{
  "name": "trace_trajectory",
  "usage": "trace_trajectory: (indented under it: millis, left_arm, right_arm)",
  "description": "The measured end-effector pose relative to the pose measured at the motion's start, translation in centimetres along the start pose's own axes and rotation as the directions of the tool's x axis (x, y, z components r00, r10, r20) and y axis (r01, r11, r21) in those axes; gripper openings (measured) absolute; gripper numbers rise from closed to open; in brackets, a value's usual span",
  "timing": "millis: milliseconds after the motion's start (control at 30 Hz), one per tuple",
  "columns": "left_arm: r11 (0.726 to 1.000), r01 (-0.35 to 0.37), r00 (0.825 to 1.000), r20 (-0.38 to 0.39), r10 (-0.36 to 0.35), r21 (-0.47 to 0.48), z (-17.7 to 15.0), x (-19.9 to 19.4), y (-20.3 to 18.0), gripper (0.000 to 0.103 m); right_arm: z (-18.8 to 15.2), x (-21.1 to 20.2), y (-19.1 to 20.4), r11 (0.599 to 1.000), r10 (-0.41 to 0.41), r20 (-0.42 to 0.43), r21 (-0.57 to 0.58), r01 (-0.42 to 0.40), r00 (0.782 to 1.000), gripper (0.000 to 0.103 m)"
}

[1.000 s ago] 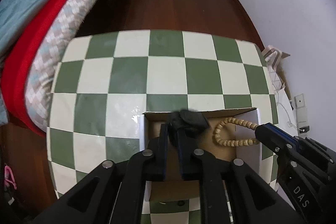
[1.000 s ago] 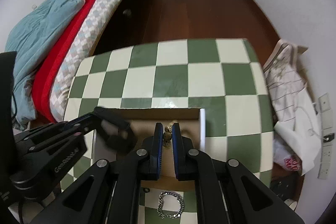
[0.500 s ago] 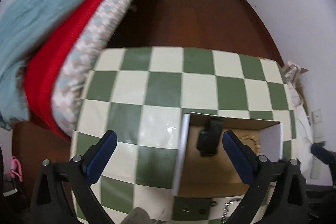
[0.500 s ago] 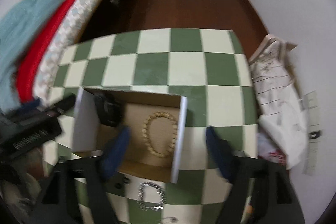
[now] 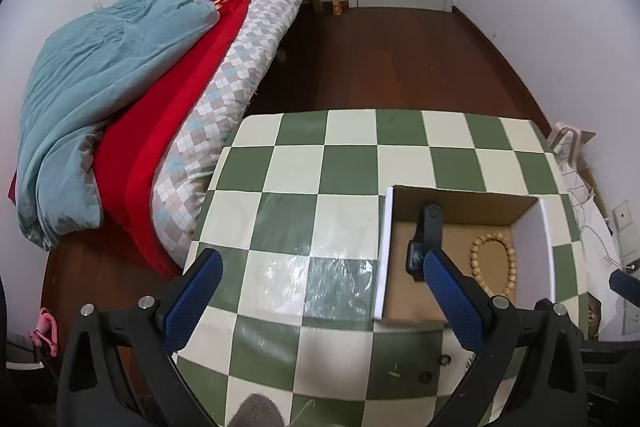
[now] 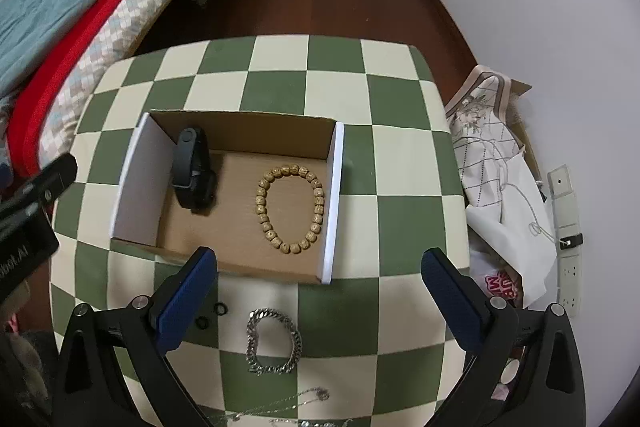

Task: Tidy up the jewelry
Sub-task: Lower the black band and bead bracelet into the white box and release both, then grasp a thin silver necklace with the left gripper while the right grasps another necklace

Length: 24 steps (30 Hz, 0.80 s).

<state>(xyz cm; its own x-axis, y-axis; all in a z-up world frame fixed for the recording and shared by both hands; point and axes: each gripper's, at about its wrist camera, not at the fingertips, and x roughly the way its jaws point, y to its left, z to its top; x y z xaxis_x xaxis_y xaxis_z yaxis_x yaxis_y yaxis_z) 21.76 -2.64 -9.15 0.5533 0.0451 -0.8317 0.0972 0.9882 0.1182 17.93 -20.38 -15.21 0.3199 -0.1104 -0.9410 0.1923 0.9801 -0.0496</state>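
Observation:
An open cardboard box [image 6: 334, 203] sits on the green-and-white checkered table [image 6: 276, 87]. Inside lie a black smart band [image 6: 192, 169] at the left and a wooden bead bracelet [image 6: 290, 213] at the right; both also show in the left wrist view, the band [image 5: 424, 239] and the beads [image 5: 494, 267]. A silver chain bracelet [image 6: 274, 341], two small black rings [image 6: 210, 317] and a thin necklace [image 6: 288, 401] lie on the table in front of the box. My right gripper [image 6: 320, 291] is open and empty above the box's near edge. My left gripper [image 5: 320, 295] is open and empty left of the box [image 5: 384, 247].
A bed [image 5: 120, 75] with blue and red covers stands left of the table. Wood floor [image 5: 400, 59] and a door lie beyond. Cloth and bags [image 6: 500, 163] and a power strip [image 6: 568, 243] lie right of the table.
Both grippers opened, letting go of the smart band and the bead bracelet into the box, then pulled back and up. The left gripper shifted left.

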Motion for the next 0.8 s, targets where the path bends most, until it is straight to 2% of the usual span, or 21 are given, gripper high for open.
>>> trace_trajectory:
  millis: [333, 600, 800]
  left_arm:
    - [1.0, 0.001, 0.993, 0.115, -0.002, 0.005, -2.6, -7.2, 1.3, 0.102]
    - [1.0, 0.012, 0.986, 0.168, -0.011, -0.004, -5.0, -11.7, 2.4, 0.103]
    - [1.0, 0.025, 0.978, 0.209, -0.023, -0.009, -6.5, -14.3, 2.9, 0.102]
  right_arm:
    - [-3.1, -7.2, -0.4, 1.0, -0.014, 0.136, 0.026, 0.011, 0.991, 0.103]
    - [-6.3, -13.1, 0.1, 1.0, -0.026, 0.245, 0.023, 0.021, 0.969, 0.103]
    - [-8.4, -16.4, 0.3, 0.999, -0.031, 0.296, 0.028, 0.024, 0.955, 0.103]
